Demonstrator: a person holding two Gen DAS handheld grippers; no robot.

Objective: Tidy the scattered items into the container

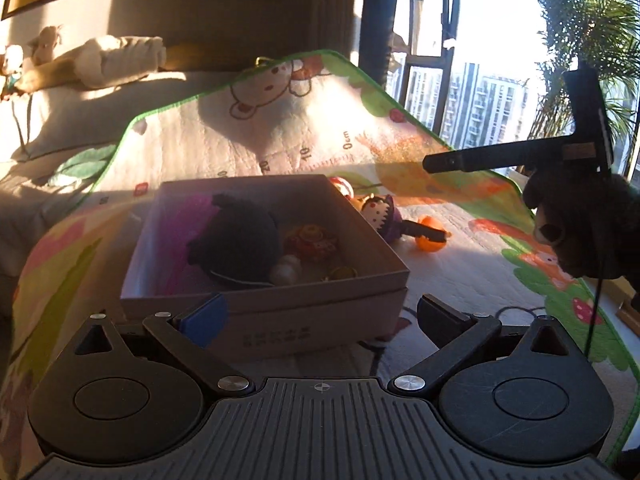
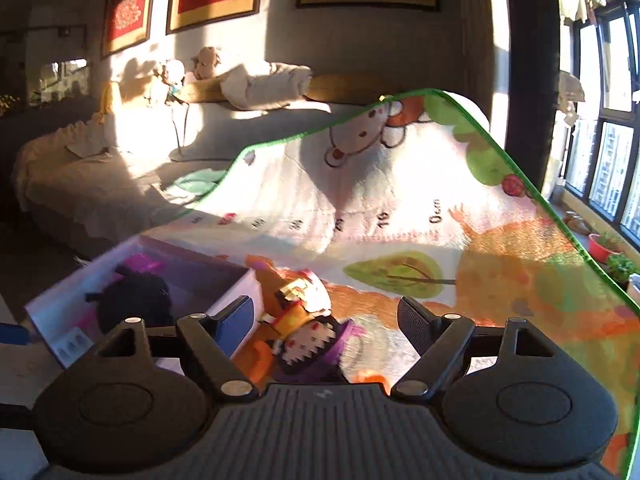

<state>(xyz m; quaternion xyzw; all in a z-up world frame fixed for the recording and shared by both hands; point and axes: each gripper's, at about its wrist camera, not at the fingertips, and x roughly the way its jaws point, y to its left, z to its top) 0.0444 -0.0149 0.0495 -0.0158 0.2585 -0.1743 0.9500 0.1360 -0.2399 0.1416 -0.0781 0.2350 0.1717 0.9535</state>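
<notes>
Two spread grippers (image 1: 320,314) (image 2: 326,322) near box (image 1: 280,288)

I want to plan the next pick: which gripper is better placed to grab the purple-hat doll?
Right. Its open gripper has the doll between its fingers; the left gripper faces the box.

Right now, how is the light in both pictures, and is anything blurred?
Left wrist view: low warm sun through the window overexposes the sky; the box interior sits in shadow; an orange flare tints the mat. Right wrist view: the doll and box are motion-blurred; sun patches glare on the bed.
</notes>
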